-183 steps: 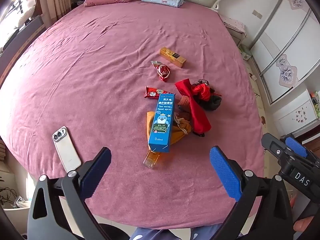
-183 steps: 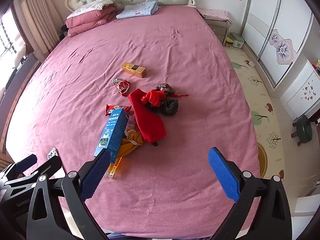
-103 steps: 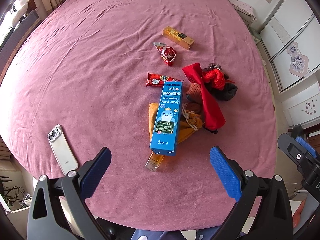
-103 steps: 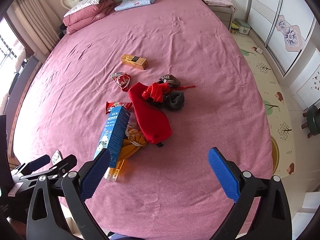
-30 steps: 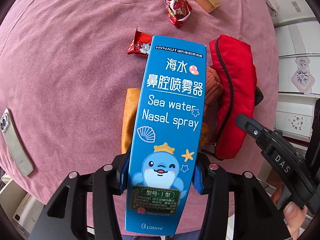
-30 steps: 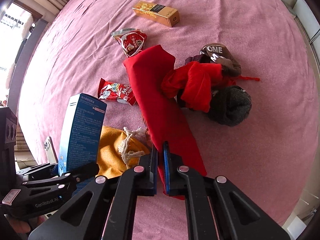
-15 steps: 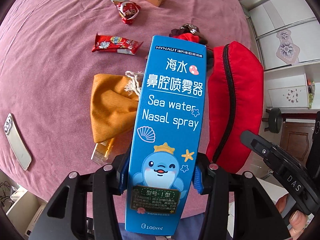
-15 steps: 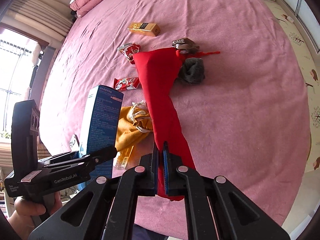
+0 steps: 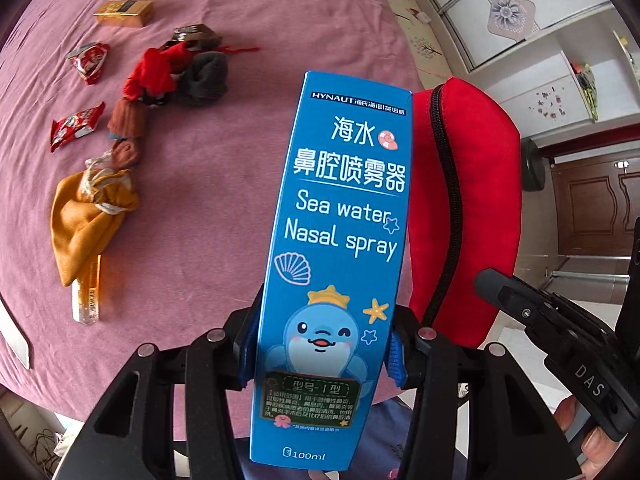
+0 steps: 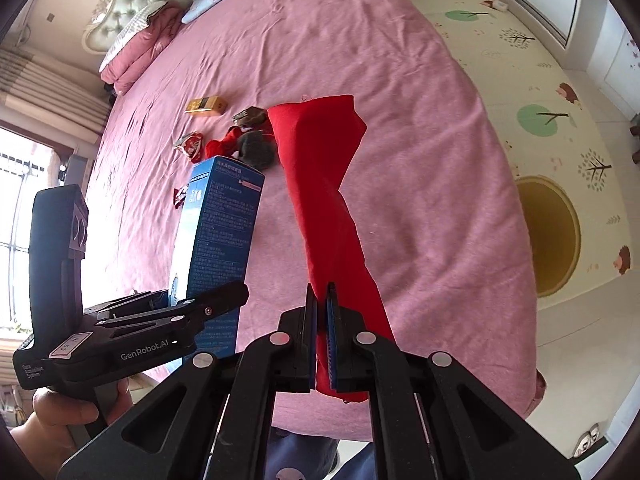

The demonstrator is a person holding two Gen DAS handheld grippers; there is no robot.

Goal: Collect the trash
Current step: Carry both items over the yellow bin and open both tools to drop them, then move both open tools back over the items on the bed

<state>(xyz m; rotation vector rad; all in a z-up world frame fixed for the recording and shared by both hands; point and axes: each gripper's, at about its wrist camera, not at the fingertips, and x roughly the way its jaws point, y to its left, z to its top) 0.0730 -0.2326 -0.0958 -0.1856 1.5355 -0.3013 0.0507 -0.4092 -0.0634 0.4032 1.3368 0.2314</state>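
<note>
My left gripper (image 9: 320, 354) is shut on a tall blue nasal spray box (image 9: 340, 248), held upright above the bed; the same box (image 10: 220, 240) shows from behind in the right wrist view. My right gripper (image 10: 321, 340) is shut on the edge of a red zippered pouch (image 10: 324, 184), which hangs lifted off the bed. That pouch (image 9: 464, 208) hangs just right of the box in the left wrist view. Two red snack wrappers (image 9: 88, 62) (image 9: 74, 128) and a gold box (image 9: 124, 12) lie on the pink bedspread (image 9: 208, 184).
A yellow drawstring bag (image 9: 88, 216) over a small clear bottle (image 9: 86, 300), brown, grey and red socks (image 9: 176, 72) lie on the bed. A phone's edge (image 9: 16, 340) shows at far left. Wardrobes and a door stand to the right; a play mat (image 10: 540, 120) covers the floor.
Both hands have swung sideways and risen, carrying the box and the red pouch away from the pile. The pouch now hangs clear of the socks. The yellow bag and bottle lie uncovered.
</note>
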